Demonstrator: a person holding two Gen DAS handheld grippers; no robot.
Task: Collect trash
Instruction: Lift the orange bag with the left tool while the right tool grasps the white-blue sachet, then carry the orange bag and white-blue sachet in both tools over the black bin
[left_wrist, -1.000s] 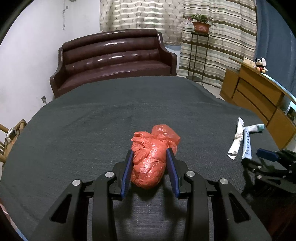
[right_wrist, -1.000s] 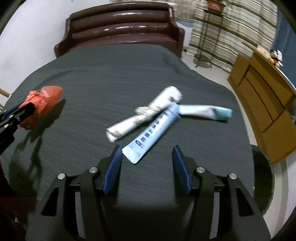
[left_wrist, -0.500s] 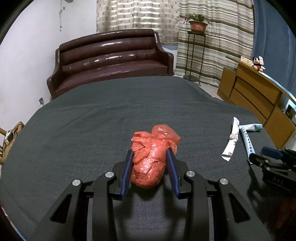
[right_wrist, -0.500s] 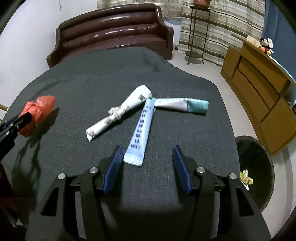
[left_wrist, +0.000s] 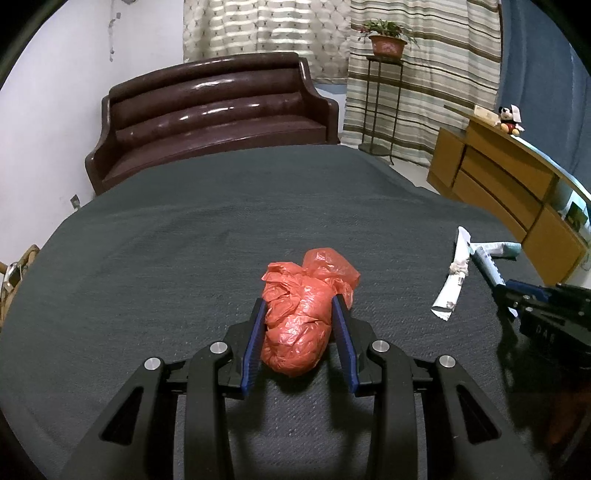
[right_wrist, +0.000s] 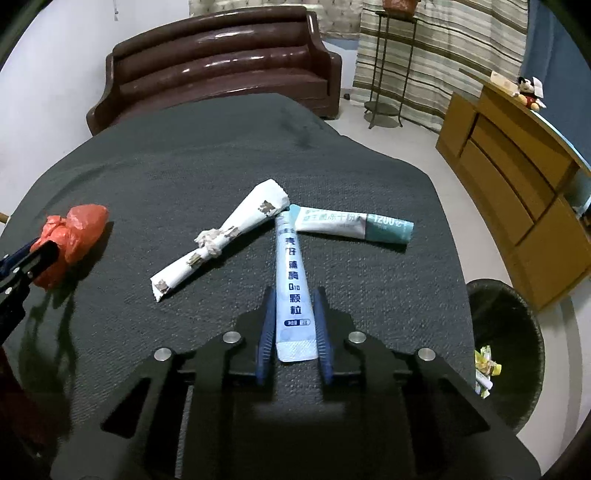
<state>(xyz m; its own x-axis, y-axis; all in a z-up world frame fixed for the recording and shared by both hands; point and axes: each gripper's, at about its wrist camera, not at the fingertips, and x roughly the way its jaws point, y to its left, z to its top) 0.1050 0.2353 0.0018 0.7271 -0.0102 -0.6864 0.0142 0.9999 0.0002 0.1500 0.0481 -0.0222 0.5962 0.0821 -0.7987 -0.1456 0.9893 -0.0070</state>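
My left gripper is shut on a crumpled red plastic bag, which bulges out past the blue pads above the dark grey table. The right wrist view shows the same bag at the far left. My right gripper points down at the table, and its jaws are closing on a light blue sachet that lies lengthwise between them, the pads touching its edges. A knotted roll of white paper and a white-and-teal sachet lie just beyond it.
A dark wicker bin with wrappers inside stands on the floor right of the table. A wooden cabinet lines the right wall. A brown leather sofa and a plant stand sit beyond the table's far edge.
The right gripper has moved forward over the light blue sachet and its jaws have come together around it. The left gripper holds the red bag as before.
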